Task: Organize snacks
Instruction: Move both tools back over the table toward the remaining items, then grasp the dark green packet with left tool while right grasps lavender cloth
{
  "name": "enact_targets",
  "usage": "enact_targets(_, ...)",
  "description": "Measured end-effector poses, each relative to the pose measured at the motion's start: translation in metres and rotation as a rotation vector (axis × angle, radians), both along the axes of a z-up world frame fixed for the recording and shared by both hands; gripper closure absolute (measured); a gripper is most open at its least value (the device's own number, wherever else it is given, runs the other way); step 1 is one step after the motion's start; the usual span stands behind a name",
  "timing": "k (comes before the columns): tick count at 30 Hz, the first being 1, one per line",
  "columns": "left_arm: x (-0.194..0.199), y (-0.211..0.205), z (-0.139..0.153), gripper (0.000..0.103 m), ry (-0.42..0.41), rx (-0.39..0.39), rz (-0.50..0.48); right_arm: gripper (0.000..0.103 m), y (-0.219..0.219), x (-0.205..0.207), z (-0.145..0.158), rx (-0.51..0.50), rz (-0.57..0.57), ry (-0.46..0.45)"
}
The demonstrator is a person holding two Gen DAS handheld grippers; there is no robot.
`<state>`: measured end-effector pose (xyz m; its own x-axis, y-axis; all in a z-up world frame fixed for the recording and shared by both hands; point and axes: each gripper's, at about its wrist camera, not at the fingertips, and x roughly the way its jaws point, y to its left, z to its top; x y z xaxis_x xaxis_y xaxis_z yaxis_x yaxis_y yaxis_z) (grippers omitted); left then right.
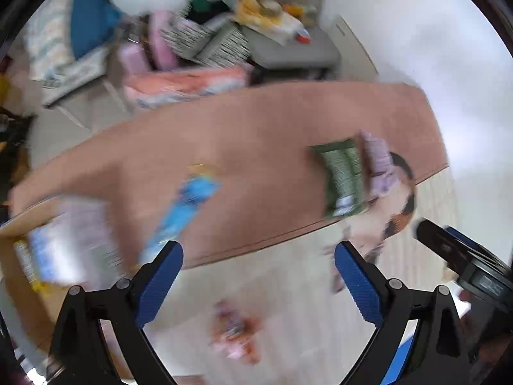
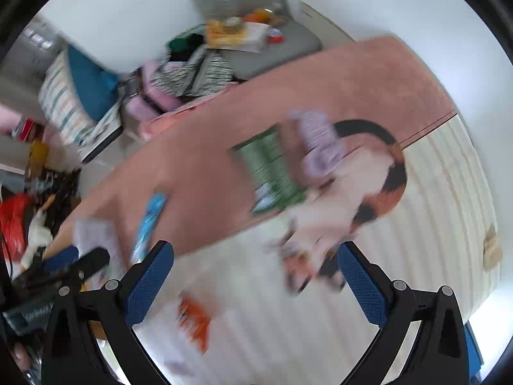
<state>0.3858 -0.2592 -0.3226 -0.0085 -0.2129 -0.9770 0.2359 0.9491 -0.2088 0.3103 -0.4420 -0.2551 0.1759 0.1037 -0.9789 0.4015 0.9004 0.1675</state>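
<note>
Both views are motion-blurred. A brown board (image 1: 256,122) (image 2: 352,77) carries a green packet (image 1: 343,176) (image 2: 272,170), a lilac packet (image 1: 378,160) (image 2: 317,144), a blue packet (image 1: 182,211) (image 2: 150,221) and a pale packet (image 1: 70,234) (image 2: 96,234). An orange snack (image 1: 234,330) (image 2: 192,320) lies on the white striped surface (image 1: 288,288) (image 2: 433,208) below. My left gripper (image 1: 258,285) is open and empty above that surface. My right gripper (image 2: 255,284) is also open and empty. The right gripper's body (image 1: 465,263) shows in the left wrist view, the left one's (image 2: 64,272) in the right wrist view.
A calico cat-shaped object (image 1: 400,205) (image 2: 368,186) lies at the board's right end. Behind stand a grey chair (image 1: 295,41) (image 2: 256,32) with items on it, a zebra-striped bag (image 1: 208,38) (image 2: 192,73), pink bundles (image 1: 186,83) and a blue cushion (image 1: 89,16) (image 2: 89,86).
</note>
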Motion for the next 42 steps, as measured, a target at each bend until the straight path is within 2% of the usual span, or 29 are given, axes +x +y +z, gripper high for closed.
enact_targets(2, 0.016, -0.026, -0.022, 0.013, 0.043, 0.011, -0.005, 0.006, -0.037, 0.028, -0.032, 0.016, -0.008, 0.058)
enact_targets(5, 0.035, -0.057, -0.049, 0.013, 0.086, 0.042, -0.024, 0.014, -0.071, 0.065, -0.077, 0.047, 0.003, 0.134)
enact_targets(7, 0.041, -0.071, -0.062, 0.013, 0.1, 0.077, -0.038, 0.016, -0.083, 0.087, -0.11, 0.076, 0.017, 0.186)
enact_targets(10, 0.047, -0.078, -0.07, 0.013, 0.117, 0.093, -0.048, 0.025, -0.093, 0.105, -0.144, 0.081, 0.03, 0.247)
enact_targets(14, 0.052, -0.093, -0.075, 0.013, 0.15, 0.057, -0.047, 0.067, -0.105, 0.113, -0.17, 0.065, 0.04, 0.299)
enact_targets(18, 0.054, -0.116, -0.085, 0.013, 0.202, 0.043, -0.085, 0.074, -0.129, 0.101, -0.163, 0.054, -0.002, 0.279)
enact_targets(23, 0.049, -0.155, -0.124, 0.013, 0.299, 0.085, -0.133, 0.074, -0.165, 0.079, -0.146, 0.019, -0.048, 0.262)
enact_targets(24, 0.049, -0.158, -0.128, 0.017, 0.305, 0.091, -0.135, 0.075, -0.168, 0.076, -0.145, 0.012, -0.053, 0.263)
enact_targets(26, 0.045, -0.165, -0.139, 0.061, 0.311, 0.133, -0.143, 0.075, -0.173, 0.071, -0.14, 0.0, -0.063, 0.268)
enact_targets(27, 0.044, -0.165, -0.141, 0.06, 0.305, 0.148, -0.143, 0.075, -0.176, 0.067, -0.138, -0.004, -0.066, 0.271)
enact_targets(28, 0.043, -0.165, -0.139, 0.066, 0.286, 0.151, -0.143, 0.076, -0.177, 0.066, -0.136, -0.007, -0.069, 0.272)
enact_targets(31, 0.038, -0.156, -0.125, 0.072, 0.224, 0.155, -0.135, 0.077, -0.172, 0.06, -0.128, -0.009, -0.072, 0.267)
enact_targets(35, 0.029, -0.131, -0.093, 0.073, 0.169, 0.116, -0.117, 0.078, -0.151, 0.053, -0.109, -0.016, -0.047, 0.243)
enact_targets(39, 0.006, -0.089, -0.039, 0.073, 0.085, 0.046, -0.097, 0.078, -0.114, 0.049, -0.082, -0.007, -0.005, 0.192)
enact_targets(42, -0.008, -0.05, 0.001, 0.073, 0.024, 0.002, -0.083, 0.078, -0.071, 0.042, -0.057, 0.0, 0.049, 0.148)
